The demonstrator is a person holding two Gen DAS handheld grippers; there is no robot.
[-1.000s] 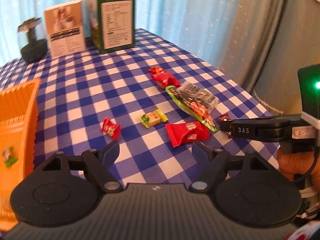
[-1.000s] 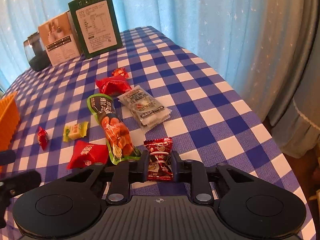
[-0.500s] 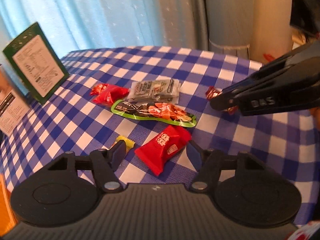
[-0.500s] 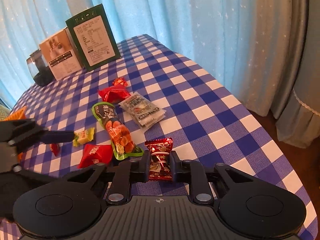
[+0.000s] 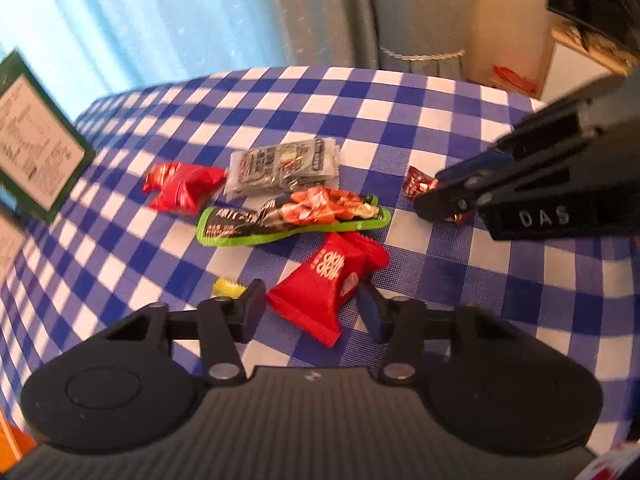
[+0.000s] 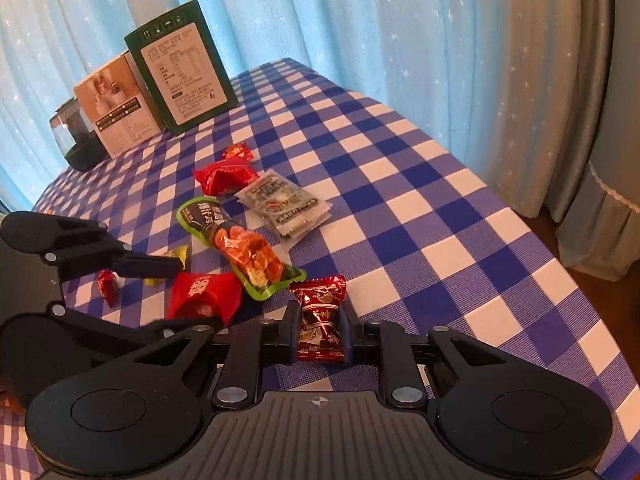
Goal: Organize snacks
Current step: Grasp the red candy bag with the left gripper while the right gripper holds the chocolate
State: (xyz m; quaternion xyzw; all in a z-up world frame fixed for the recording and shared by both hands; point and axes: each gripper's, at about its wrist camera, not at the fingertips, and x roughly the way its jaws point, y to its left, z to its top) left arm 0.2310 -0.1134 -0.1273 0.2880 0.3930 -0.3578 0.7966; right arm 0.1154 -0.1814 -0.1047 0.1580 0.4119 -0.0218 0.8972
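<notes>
A bright red snack packet [image 5: 324, 280] lies on the blue checked tablecloth [image 5: 460, 280], between the fingers of my left gripper [image 5: 312, 304]. The jaws are closing on it, and the pads stand just beside its edges. In the right wrist view the left gripper [image 6: 188, 296] straddles the same packet [image 6: 204, 292]. My right gripper [image 6: 322, 332] is shut on a dark red candy packet [image 6: 322, 320], held just above the cloth. The left wrist view shows that candy [image 5: 418, 182] at the right gripper's [image 5: 436, 196] tips.
A long green packet [image 6: 236, 240], a clear grey packet [image 6: 284, 204], a crumpled red packet [image 6: 224, 176], a yellow candy [image 6: 176, 254] and small red candies [image 6: 106, 284] lie close by. A green box [image 6: 180, 76], a white box [image 6: 116, 108] and a black device [image 6: 70, 140] stand at the back. The table edge [image 6: 560, 248] drops off on the right.
My left gripper swung and rolled over to the bright red packet, and its jaws narrowed around it. The right gripper stayed put with the dark red candy in its grip.
</notes>
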